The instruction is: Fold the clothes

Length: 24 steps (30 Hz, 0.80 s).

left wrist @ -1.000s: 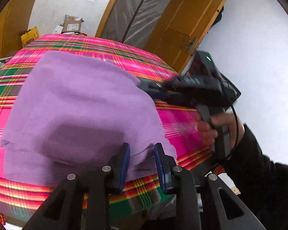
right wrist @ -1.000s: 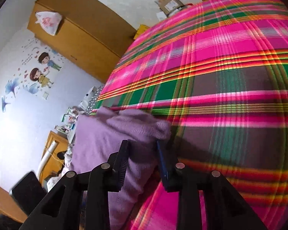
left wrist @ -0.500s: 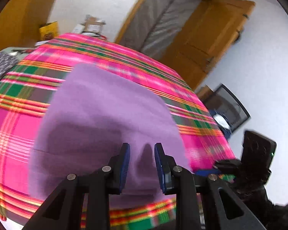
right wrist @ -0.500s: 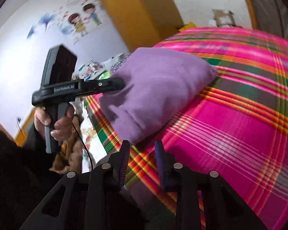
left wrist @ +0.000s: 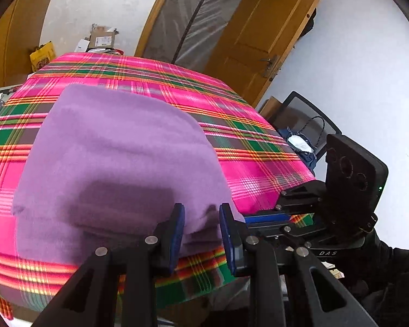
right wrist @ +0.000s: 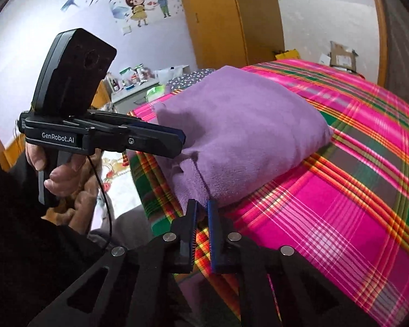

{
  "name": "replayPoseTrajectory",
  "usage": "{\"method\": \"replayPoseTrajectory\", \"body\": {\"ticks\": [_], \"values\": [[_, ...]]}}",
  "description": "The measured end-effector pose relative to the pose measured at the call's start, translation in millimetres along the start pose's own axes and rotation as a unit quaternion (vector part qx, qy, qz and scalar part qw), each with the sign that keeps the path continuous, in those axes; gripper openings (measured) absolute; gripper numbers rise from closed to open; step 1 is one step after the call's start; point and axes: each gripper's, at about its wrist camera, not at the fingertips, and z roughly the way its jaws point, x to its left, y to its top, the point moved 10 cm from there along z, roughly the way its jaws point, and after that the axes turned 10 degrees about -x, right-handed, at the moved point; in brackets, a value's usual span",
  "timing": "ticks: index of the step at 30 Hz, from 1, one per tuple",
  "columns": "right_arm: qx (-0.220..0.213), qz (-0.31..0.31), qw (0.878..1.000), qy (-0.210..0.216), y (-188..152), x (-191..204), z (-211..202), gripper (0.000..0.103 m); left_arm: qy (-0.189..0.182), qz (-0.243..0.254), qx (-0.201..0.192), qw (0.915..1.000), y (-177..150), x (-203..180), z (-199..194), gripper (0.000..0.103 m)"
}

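**Folded purple garment gripped at its near edge on the plaid bed**

The purple garment (left wrist: 117,163) lay in a thick folded bundle near the front edge of the bed (left wrist: 259,163), on its pink plaid cover. The left gripper (left wrist: 201,234) stood fairly wide, its blue pads on either side of the bundle's near corner; whether they pressed the cloth could not be told. The right gripper (right wrist: 201,229) had drawn narrow, nearly shut, its tips right at the bundle's lower edge, and whether they had pinched a fold of cloth or nothing at all could not be told either.

The step in hand looked like a late one: taking hold of the near edge for a final fold or to tidy and shift the bundle. The next move would call for a sure bite on all layers with both grippers, lifted together so the stack does not slide apart.

A second earlier the right gripper was half open over the far side of the bundle; it had since swung round to the near edge and closed. The left gripper's gap was unchanged.
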Motion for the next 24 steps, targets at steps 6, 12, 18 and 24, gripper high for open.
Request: {"method": "replayPoseTrajectory", "body": {"ticks": [6,12,18,24], "values": [[0.007,-0.013,1.000,0.016,-8,11,0,0.000,-0.005,-0.007,0.009,0.9999,-10,-5,-1,0.026],[-0.037,0.014,0.999,-0.003,12,-12,-21,0.007,-0.015,-0.012,0.011,0.9997,-14,-17,-1,0.026],[-0.001,-0.025,1.000,-0.003,0,-1,5,0.010,-0.001,-0.027,-0.004,0.9996,-7,-7,-4,0.026],[0.014,-0.035,0.999,0.028,-10,16,13,0.007,0.030,-0.043,-0.027,0.9983,7,20,-14,0.026]]}}
